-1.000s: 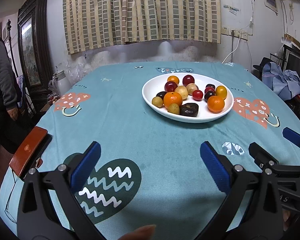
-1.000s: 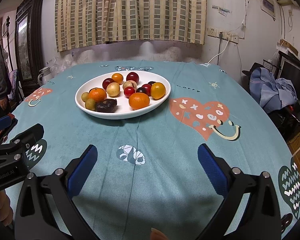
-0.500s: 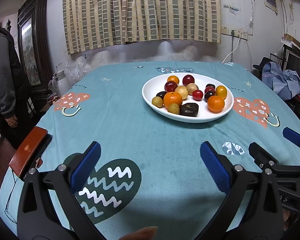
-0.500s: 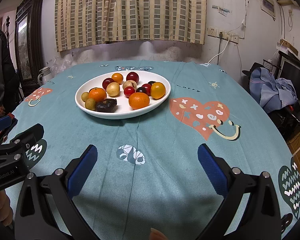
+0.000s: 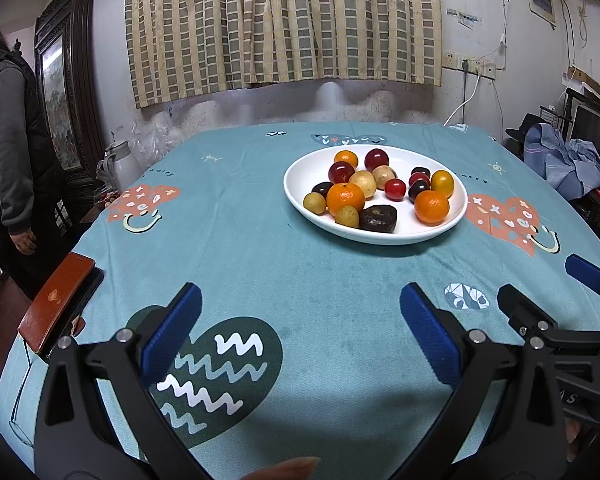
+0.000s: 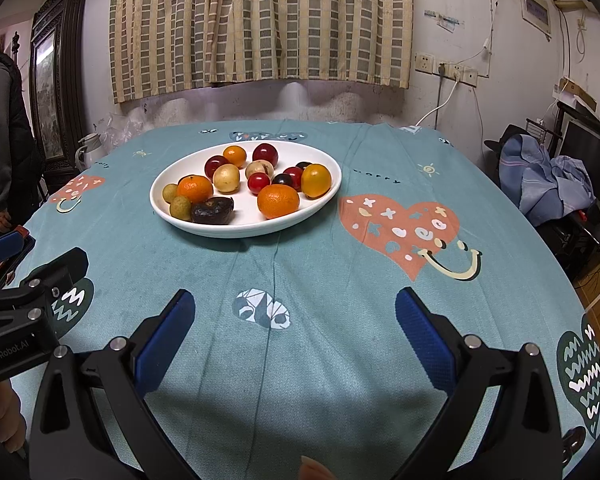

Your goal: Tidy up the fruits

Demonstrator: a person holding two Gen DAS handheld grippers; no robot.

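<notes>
A white plate [image 5: 300, 168] stands on the teal tablecloth past the middle, also in the right wrist view [image 6: 328, 196]. It holds several fruits: oranges [image 5: 345, 198], red plums [image 5: 376, 159], yellowish round fruits [image 5: 363, 183], small green ones [image 5: 314, 203] and a dark brown fruit [image 5: 378, 218]. My left gripper [image 5: 300, 328] is open and empty, low over the near table edge. My right gripper [image 6: 294, 324] is open and empty beside it on the right. Both are well short of the plate.
A red-brown phone case [image 5: 56, 302] lies at the table's left edge. A person in a dark vest [image 5: 8, 140] stands left of the table. A white kettle [image 5: 118, 164] and a framed picture are behind left. Clothes [image 6: 548, 176] lie on furniture right.
The person at the left has shifted closer to the table. Both grippers and the plate have stayed still.
</notes>
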